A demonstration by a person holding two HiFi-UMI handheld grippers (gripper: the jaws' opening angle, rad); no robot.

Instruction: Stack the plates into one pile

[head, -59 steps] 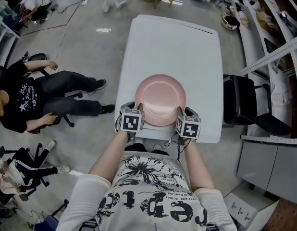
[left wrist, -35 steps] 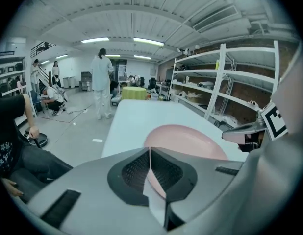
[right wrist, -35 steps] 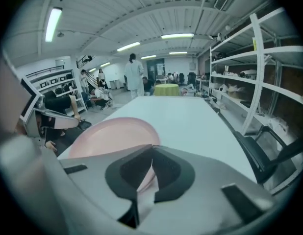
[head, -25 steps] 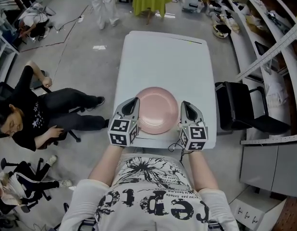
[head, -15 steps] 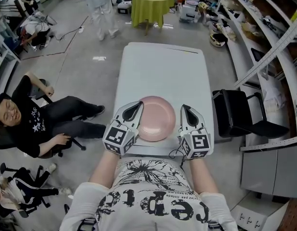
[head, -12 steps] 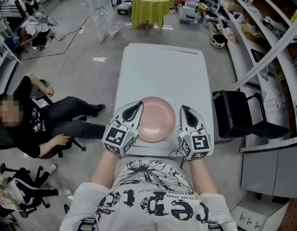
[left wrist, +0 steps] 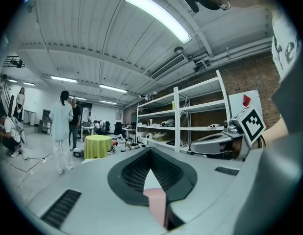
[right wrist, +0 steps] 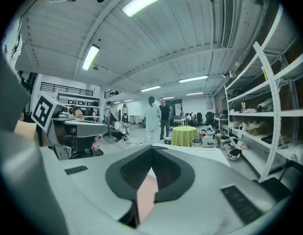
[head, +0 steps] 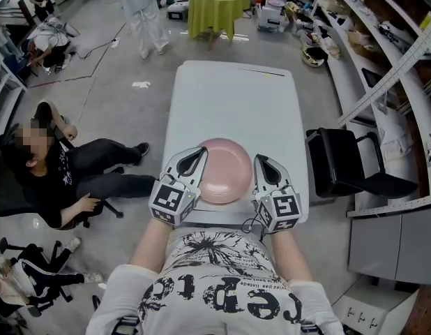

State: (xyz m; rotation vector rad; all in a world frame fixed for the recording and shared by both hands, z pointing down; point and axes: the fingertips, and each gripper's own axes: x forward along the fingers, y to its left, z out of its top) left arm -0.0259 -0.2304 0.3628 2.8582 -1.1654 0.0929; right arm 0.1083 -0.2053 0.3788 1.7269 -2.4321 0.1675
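Plates sit on table, near edge, between both claws. Left gripper: jaws together, empty, tip at left rim. Right gripper: likewise, just beside right rim. Both equally near.

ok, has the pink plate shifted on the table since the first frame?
No. The pink plate still lies by the white table's near edge, slightly left of its middle, as before.

One plate, one table, two tools
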